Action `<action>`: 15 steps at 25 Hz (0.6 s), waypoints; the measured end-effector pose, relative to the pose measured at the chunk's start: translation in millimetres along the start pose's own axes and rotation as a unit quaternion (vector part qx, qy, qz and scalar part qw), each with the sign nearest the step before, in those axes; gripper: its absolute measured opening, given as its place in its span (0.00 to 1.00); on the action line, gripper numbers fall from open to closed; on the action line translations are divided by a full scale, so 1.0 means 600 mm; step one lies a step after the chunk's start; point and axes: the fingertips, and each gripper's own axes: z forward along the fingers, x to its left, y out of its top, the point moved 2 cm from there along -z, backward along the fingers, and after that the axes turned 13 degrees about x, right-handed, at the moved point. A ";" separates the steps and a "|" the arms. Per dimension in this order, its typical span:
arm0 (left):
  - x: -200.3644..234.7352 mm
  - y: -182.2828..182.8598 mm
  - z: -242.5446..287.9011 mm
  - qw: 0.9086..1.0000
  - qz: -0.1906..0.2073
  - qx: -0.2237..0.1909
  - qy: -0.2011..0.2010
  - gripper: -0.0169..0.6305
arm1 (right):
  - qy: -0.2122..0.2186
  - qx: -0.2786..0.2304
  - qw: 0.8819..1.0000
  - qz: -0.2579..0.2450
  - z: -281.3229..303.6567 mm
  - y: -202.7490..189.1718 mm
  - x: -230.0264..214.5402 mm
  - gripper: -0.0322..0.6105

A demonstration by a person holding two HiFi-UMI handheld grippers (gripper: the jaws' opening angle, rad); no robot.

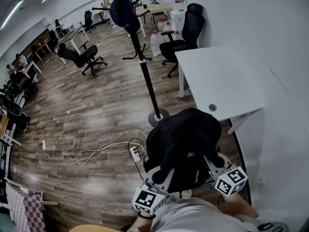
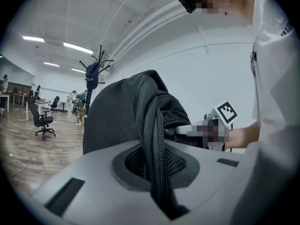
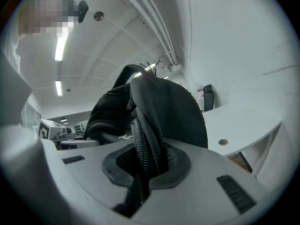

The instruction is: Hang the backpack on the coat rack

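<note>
nearest the camera, both grippers are held low in front of the person's pale shirt. the left gripper has its jaws nearly closed, pinching a black mesh strap that runs up out of the gap. the right gripper is the same, jaws almost together and clamped on another strap. in the gripper views, the jaws of the left gripper and the right gripper each show webbing squeezed between the pads.

the backpack is black and hangs between the two grippers, off the floor, bulging away from the person. it is not on the rack.

below and to its left on the wood floor lie a power strip and loose white cables. just beyond the backpack is the round base of the rack, and beside it on the right a white desk. a dark blue bag hangs near the rack's top. farther off stand office chairs and more desks.
</note>
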 end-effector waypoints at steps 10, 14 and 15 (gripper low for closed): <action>0.095 0.008 0.023 1.000 -0.002 -0.001 -0.022 0.08 | -0.023 0.007 1.000 0.010 0.087 0.030 0.001 0.11; 0.146 0.022 0.032 0.999 0.005 -0.005 -0.031 0.08 | -0.032 -0.001 0.999 0.010 0.130 0.054 0.002 0.11; 0.157 0.025 0.033 0.999 0.006 -0.007 -0.033 0.08 | -0.034 -0.003 0.999 0.009 0.141 0.060 0.004 0.11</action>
